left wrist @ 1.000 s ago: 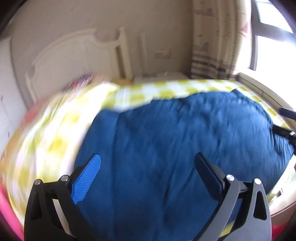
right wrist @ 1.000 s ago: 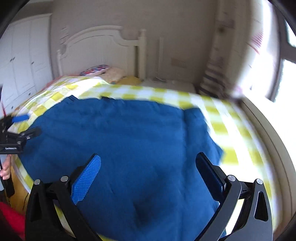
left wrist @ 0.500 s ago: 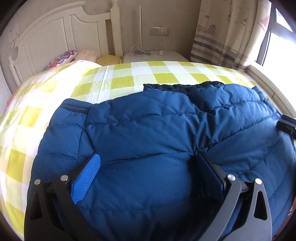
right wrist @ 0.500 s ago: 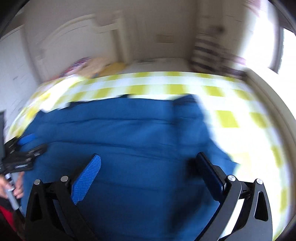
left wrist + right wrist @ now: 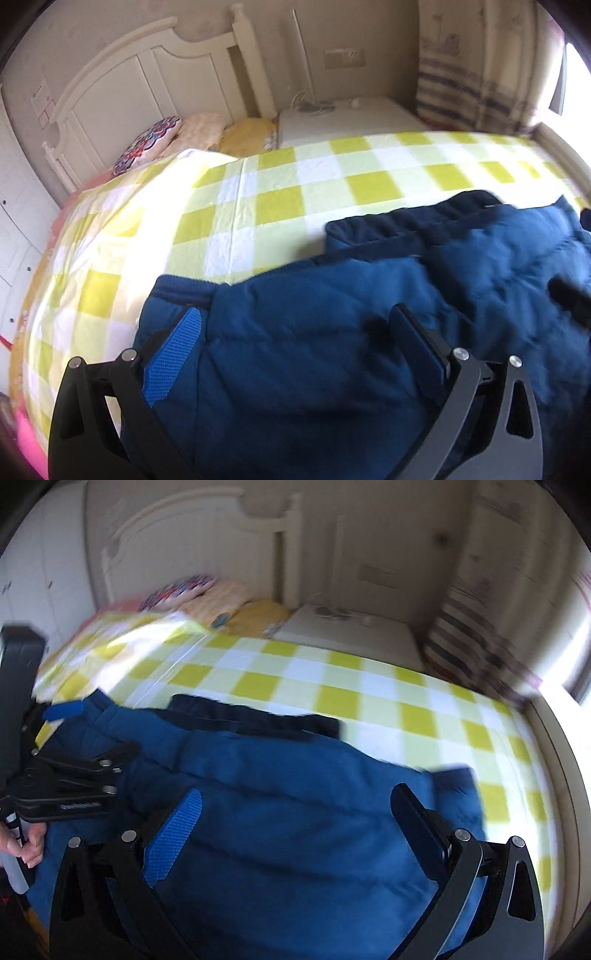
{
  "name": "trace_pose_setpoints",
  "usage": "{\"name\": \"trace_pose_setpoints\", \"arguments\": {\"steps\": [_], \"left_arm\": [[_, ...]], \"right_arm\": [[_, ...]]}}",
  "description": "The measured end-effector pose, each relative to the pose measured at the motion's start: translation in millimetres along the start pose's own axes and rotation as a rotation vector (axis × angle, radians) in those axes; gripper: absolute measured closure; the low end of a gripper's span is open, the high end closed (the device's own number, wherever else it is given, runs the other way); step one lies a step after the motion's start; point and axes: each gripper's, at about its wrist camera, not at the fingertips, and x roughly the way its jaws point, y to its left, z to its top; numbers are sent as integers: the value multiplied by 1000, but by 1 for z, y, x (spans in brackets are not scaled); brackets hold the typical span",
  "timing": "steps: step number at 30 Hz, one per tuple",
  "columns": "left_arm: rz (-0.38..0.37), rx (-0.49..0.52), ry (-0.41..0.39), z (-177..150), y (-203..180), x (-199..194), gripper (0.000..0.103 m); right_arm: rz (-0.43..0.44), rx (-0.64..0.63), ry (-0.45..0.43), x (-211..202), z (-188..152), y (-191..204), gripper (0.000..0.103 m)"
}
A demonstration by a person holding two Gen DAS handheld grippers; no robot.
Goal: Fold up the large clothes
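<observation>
Blue quilted fabric fills the lower half of both wrist views: a large padded jacket (image 5: 332,332) is spread over a bed covered by a yellow-and-white checked sheet (image 5: 258,192). In the left wrist view the jacket occupies the lower centre and right of the frame, with a darker navy collar or hem edge (image 5: 388,229) seen at centre right, and a ribbed cuff (image 5: 181,291) lying near the tip of the blue-padded finger. The left gripper (image 5: 295,325) is held with its jaws spread wide above the fabric; nothing is pinched between them. In the right wrist view the right gripper (image 5: 295,805) is likewise released, its fingers wide apart over the jacket (image 5: 295,830). The left gripper (image 5: 70,775) is also seen there at middle left (blurred by motion), with a hand (image 5: 26,845) wrapped round its handle at the lower left edge. A white headboard (image 5: 147,85) stands in the upper left, pillows (image 5: 192,133) are piled below it, and a striped curtain (image 5: 472,88) hangs at upper right.
</observation>
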Motion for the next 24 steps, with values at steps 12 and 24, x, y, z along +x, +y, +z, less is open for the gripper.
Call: {"name": "trace_pose_setpoints", "arguments": {"steps": [12,24], "left_arm": [[-178,-131,23,-16,24,35,2],[-179,-84,-58,-26,0,-19,3]], "right_arm": [[3,314,66,46,-23,-103,6],[41,91,-16,-13,-48,-34,5]]}}
